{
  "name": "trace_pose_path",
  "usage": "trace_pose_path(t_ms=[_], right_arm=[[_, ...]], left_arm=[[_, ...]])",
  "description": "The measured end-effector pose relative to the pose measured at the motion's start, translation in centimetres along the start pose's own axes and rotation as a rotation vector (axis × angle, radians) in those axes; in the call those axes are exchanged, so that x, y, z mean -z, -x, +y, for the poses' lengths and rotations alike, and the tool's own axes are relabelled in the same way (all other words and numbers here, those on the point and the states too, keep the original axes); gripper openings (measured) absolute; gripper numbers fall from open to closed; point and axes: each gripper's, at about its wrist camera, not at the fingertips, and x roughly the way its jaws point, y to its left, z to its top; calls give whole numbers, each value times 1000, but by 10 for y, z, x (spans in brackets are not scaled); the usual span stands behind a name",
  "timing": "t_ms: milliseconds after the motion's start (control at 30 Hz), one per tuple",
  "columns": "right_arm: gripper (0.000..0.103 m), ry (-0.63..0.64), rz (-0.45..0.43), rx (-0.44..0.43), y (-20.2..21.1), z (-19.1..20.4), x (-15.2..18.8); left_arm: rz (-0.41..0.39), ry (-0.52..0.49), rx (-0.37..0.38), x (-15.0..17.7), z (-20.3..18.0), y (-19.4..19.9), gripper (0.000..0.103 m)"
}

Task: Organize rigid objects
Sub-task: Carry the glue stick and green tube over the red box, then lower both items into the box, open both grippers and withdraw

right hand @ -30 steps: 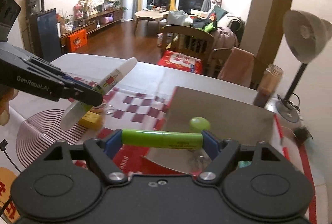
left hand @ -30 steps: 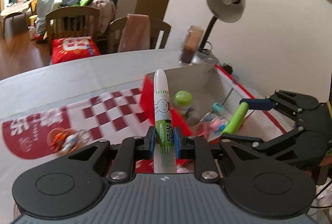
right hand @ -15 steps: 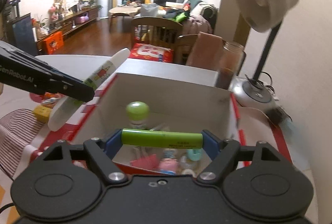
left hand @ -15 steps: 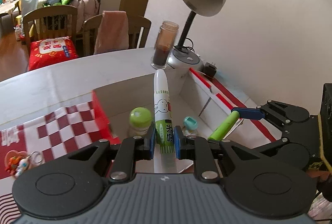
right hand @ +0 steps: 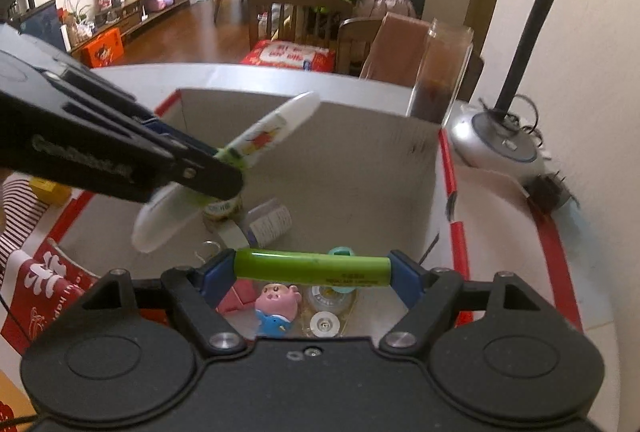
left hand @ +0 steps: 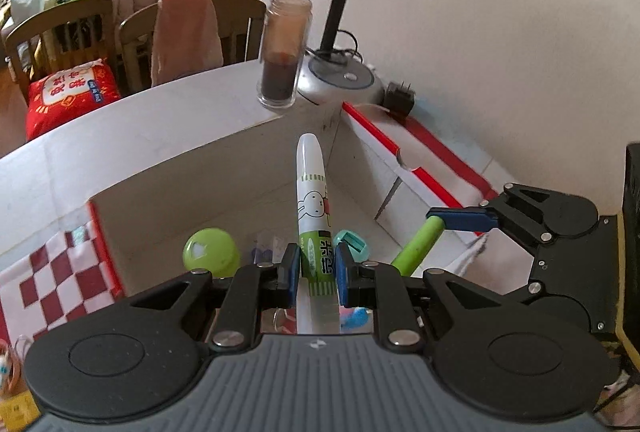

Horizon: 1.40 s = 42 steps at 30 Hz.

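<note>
Left gripper: you have it clamped on the white tube, blue pads pinching the green printed band near the rear third. The nose points forward and slightly up, past the gripper tips. From the right wrist view the tube hangs tilted over the box, its rear end lower, clear of the contents. That grip looks chosen so the tube can fall flat once you let go.

Right gripper: clamped on the green stick, which spans crosswise between the two pads, held end to end. It sits level, above the near part of the box interior. An end-to-end hold keeps it from rolling out; opening a little should free it.

Look of the things: the tube is glossy white, rounded nose, cartoon rabbit print, green label with dark characters. The stick is a plain lime-green cylinder with small dark print along one side.

Under your right gripper the box floor already holds a pink pig figure, a small clear bottle, and a teal cap just behind the stick. A green ball lies left of the left gripper tips.

Beyond the box's far corner stand a jar and a lamp base on the worktop.

Judgement: both pieces are over the box, not yet released.
</note>
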Motion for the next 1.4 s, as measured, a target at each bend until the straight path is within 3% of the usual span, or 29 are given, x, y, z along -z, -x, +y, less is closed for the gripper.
trace_pose_path(t_ms=[433, 633, 1200, 1267, 1400], right_arm=[[80, 23, 95, -56, -39, -2, 0], [80, -32, 143, -62, -52, -9, -1], [85, -47, 199, -51, -60, -5, 1], [87, -51, 195, -46, -58, -4, 0], [91, -71, 182, -52, -51, -6, -1]], left_arm=[[117, -58, -29, -14, -2, -74, 18], [181, -62, -44, -14, 3, -100, 18], [263, -49, -48, -4, 5, -118, 18], [257, -40, -44, -3, 5, -114, 20], [225, -25, -29, -4, 5, -101, 36]])
